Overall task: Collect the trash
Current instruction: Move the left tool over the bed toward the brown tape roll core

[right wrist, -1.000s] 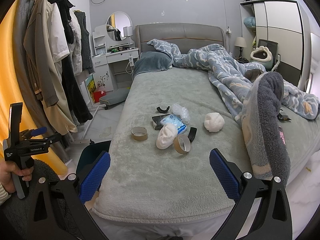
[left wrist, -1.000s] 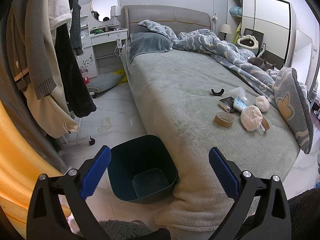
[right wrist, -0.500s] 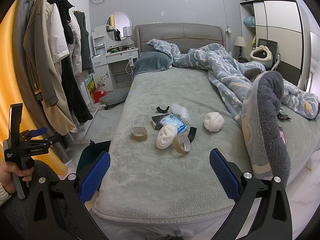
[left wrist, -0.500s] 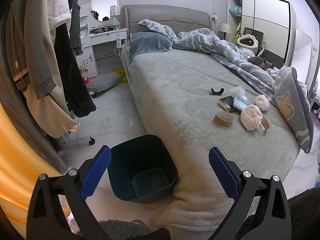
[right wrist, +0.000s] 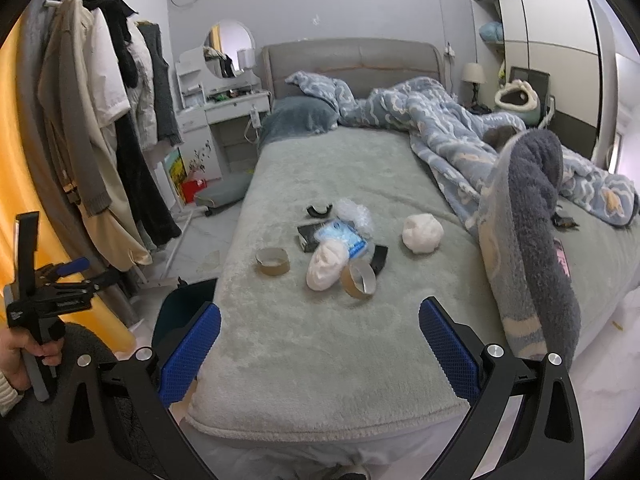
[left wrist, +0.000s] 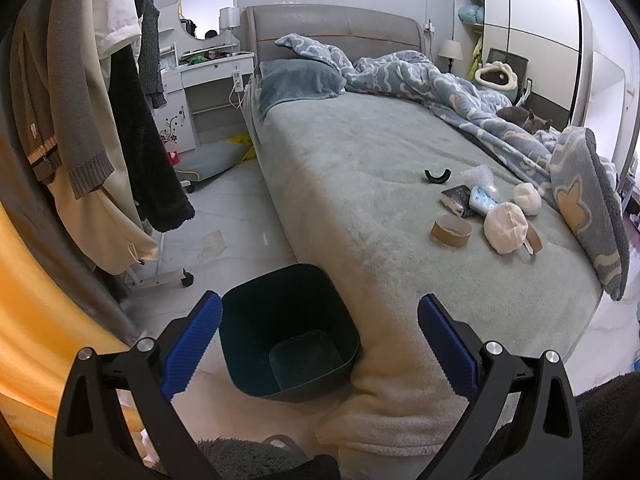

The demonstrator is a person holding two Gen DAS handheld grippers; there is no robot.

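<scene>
A bedroom seen from the foot of a bed [right wrist: 320, 340] covered in a pale grey-green fleece blanket. Nothing has visibly changed over the last second: both tools sit in the same places, and the litter on the bed lies as it did. By that reading, collecting has not begun.

The left tool [left wrist: 318, 344] is spread wide and holds nothing. It hangs low at the near left corner of the bed, above a dark teal bin [left wrist: 288, 328] that stands on the floor against the bed's side. The bin looks empty.

The right tool [right wrist: 319, 346] is likewise released and empty, held over the near edge of the bed and aimed at the trash. At the left edge of its view, a hand [right wrist: 18, 360] grips the handle of the left tool.

The trash lies in a loose cluster in the middle of the bed, well beyond both tools. Nearest are a cardboard tape ring lying flat [right wrist: 273, 261], a crumpled white wad [right wrist: 326, 266] and a second tape ring on its edge [right wrist: 359, 279] touching that wad. Behind them are a blue-printed plastic packet [right wrist: 344, 236], a small dark box [right wrist: 308, 236], clear crinkled plastic [right wrist: 354, 216] and a curved black strip [right wrist: 319, 210]. A second white wad [right wrist: 422, 233] sits apart to the right, near a rumpled blue quilt [right wrist: 460, 140].

The likely first move is a forward reach with the right tool to the closest ring or wad.
</scene>
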